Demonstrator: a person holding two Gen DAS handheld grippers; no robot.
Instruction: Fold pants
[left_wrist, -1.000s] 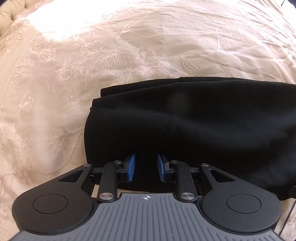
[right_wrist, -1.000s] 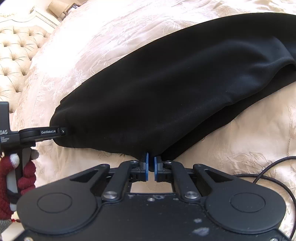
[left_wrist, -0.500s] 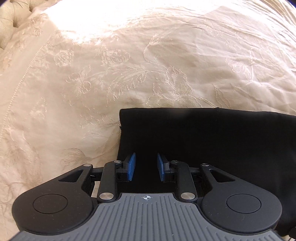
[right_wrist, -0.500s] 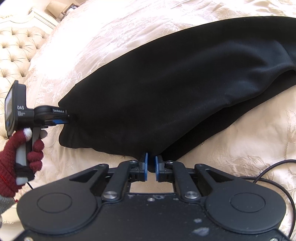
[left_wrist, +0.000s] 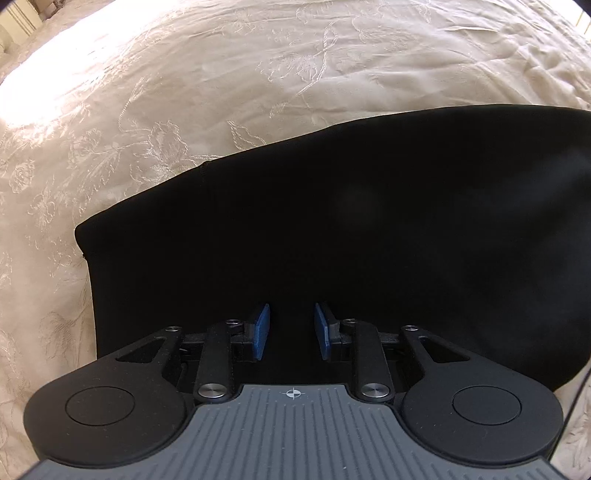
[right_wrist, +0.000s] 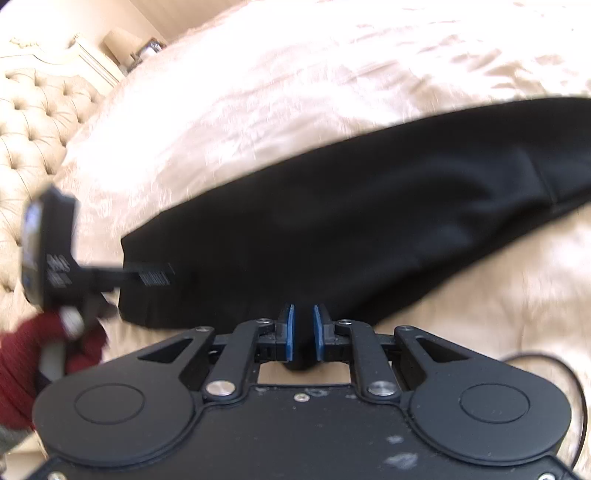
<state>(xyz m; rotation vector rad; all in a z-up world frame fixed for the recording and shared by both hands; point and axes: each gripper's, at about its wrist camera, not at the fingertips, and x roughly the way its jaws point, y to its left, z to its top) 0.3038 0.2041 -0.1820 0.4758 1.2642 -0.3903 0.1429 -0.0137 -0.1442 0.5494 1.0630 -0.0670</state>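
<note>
While pants (left_wrist: 369, 240) lie lengthwise ahead, we've right tool (right_wrist: 302, 334) opening, hem probably slipping free; left tool (left_wrist: 291, 330) spread over cloth.

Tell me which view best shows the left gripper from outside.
The right wrist view. There the left gripper shows from the side, blurred, held in a red-gloved hand with its fingers reaching over the end of the black pants. The left wrist view shows only its own blue pads over the dark cloth.

A home bedroom: embroidered cream bedspread (left_wrist: 258, 92), tufted headboard (right_wrist: 33, 122), bedside lamp (right_wrist: 120, 46).
</note>
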